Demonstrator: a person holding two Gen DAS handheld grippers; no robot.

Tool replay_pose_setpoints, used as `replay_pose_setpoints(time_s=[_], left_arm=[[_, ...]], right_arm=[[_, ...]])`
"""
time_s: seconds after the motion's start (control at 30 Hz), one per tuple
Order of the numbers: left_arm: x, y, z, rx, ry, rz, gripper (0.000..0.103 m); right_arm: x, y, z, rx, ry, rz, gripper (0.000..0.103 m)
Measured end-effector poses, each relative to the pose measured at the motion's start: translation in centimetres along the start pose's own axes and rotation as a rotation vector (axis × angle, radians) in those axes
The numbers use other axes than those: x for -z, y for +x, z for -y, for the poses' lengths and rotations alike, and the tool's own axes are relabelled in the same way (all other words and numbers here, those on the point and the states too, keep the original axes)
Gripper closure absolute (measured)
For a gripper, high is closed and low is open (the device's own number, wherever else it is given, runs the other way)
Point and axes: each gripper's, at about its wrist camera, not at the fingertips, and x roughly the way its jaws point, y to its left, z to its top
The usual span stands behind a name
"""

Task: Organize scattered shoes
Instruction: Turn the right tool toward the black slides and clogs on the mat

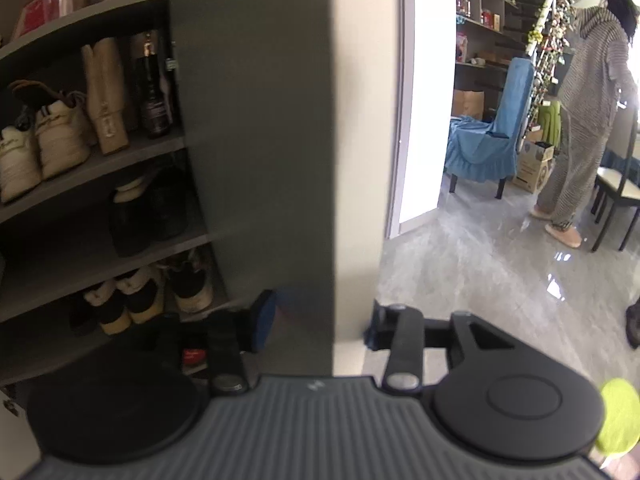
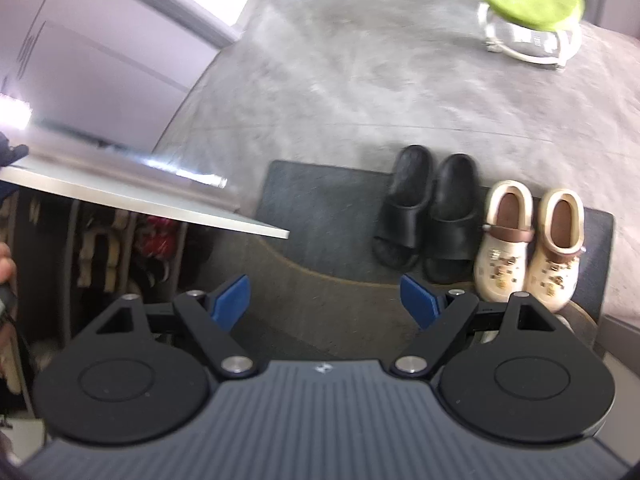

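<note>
In the right wrist view a pair of black slides (image 2: 428, 218) and a pair of cream clogs with charms (image 2: 528, 248) stand side by side on a dark mat (image 2: 320, 204). My right gripper (image 2: 326, 300) is open and empty, above the mat in front of the slides. In the left wrist view my left gripper (image 1: 316, 320) straddles the edge of the open cabinet door (image 1: 256, 140), one blue pad (image 1: 264, 320) on each side, jaws closed on the door. The shoe cabinet shelves (image 1: 120, 164) hold cream sneakers (image 1: 40, 148), boots and other shoes.
A green-topped stool (image 2: 532, 4) stands on the grey floor beyond the mat. In the room behind the door stand a person in grey (image 1: 588, 120), a blue-covered chair (image 1: 488, 136), boxes and a dark chair. The door's top edge (image 2: 140, 200) juts out left of my right gripper.
</note>
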Motion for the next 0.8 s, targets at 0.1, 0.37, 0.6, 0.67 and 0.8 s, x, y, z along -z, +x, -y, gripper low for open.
replay_pose_setpoints(time_s=[0.1,0.37,0.6,0.67,0.8], left_arm=[[-1.1,0.9,2.0,-0.005,-0.001,-0.009,0.051],[-0.6,1.2,3.1,-0.052,0.027,0.001,0.046],[8.6,-0.7,2.5,0.025,0.237,-0.079,0.017],[13.8,-1.0,2.4,0.048,0.331,-0.116,0.016],[22.6,0.2,1.3,0.074,0.383,-0.162,0.016]], right_arm=[[0.5,0.1,1.4,0.023,0.033,-0.003,0.018],[1.1,0.7,4.5,0.062,0.097,0.006,0.018],[-3.4,11.8,7.3,0.065,0.107,-0.033,0.018],[-5.4,17.6,8.7,0.084,0.146,-0.066,0.019],[-8.8,31.5,12.5,0.157,0.260,-0.137,0.019]])
